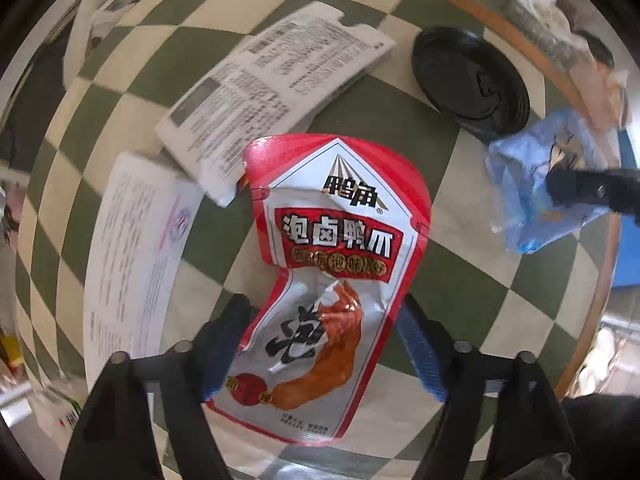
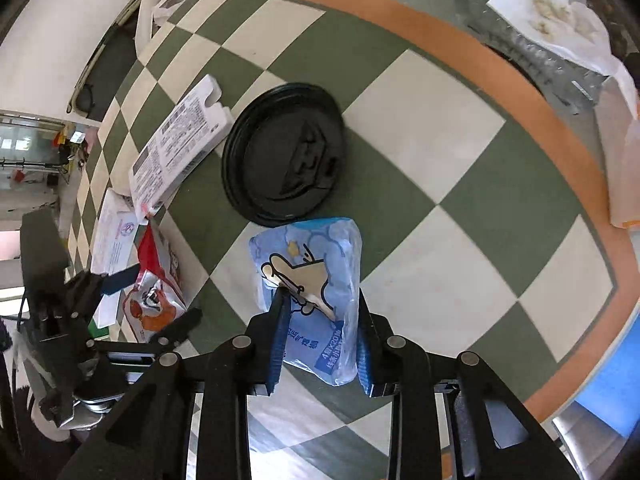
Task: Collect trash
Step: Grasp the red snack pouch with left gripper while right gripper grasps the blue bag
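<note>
A red and white snack wrapper (image 1: pixel 332 280) lies on the checked table between the fingers of my left gripper (image 1: pixel 324 312), which is open around its lower half. It also shows in the right wrist view (image 2: pixel 156 300). My right gripper (image 2: pixel 320 308) is shut on a blue tissue packet (image 2: pixel 316 280), its fingers pressing both sides. In the left wrist view the packet (image 1: pixel 532 184) sits at the right with a right finger (image 1: pixel 588 192) on it. A black cup lid (image 2: pixel 284 160) lies just beyond the packet.
White printed leaflets (image 1: pixel 272 92) and a white card (image 1: pixel 136 256) lie left of the wrapper. The round table has an orange rim (image 2: pixel 560 128). Crumpled white paper (image 2: pixel 552 12) and clear plastic lie at the far right edge.
</note>
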The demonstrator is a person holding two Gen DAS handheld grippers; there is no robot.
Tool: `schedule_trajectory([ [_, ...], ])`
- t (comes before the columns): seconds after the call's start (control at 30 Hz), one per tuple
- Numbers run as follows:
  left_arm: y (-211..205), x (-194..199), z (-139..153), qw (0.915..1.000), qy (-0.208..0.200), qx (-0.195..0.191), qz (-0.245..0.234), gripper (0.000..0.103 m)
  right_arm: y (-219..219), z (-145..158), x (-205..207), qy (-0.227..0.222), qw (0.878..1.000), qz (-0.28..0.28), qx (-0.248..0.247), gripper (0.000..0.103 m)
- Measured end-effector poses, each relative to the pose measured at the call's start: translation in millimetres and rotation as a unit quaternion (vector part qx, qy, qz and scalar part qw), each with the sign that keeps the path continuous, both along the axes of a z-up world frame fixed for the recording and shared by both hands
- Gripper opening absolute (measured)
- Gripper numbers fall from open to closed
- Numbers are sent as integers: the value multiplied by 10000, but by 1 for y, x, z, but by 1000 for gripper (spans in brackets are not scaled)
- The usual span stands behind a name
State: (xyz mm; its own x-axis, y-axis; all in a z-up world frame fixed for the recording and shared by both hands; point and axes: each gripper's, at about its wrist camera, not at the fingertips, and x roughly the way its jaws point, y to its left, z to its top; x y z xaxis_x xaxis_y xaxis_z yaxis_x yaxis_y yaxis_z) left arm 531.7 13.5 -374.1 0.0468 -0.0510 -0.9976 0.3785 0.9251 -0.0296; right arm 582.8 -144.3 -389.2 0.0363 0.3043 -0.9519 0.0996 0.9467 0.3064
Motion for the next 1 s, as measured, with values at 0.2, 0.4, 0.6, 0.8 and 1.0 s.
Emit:
schedule_trajectory([
  [0.2,10,-27,5,9972,267,-253,644,64,6,2,-5,17,9997,209,85,30],
  [0.4,30,-75,13,9735,478,-971,2014,64,19,12,-18,-66,9987,481,154,30],
  [0.6,54,-119,36,9348,246,-1682,3118,64,27,19,-36,-131,9969,749,192,30],
  [0.8,72,-175,40,9284,-7,-1621,3345,58,39,31,-67,-248,9934,1104,208,30],
  [1.0,77,-181,-6,9366,215,-1081,3326,65,54,31,-104,-412,9900,1348,-51,30],
])
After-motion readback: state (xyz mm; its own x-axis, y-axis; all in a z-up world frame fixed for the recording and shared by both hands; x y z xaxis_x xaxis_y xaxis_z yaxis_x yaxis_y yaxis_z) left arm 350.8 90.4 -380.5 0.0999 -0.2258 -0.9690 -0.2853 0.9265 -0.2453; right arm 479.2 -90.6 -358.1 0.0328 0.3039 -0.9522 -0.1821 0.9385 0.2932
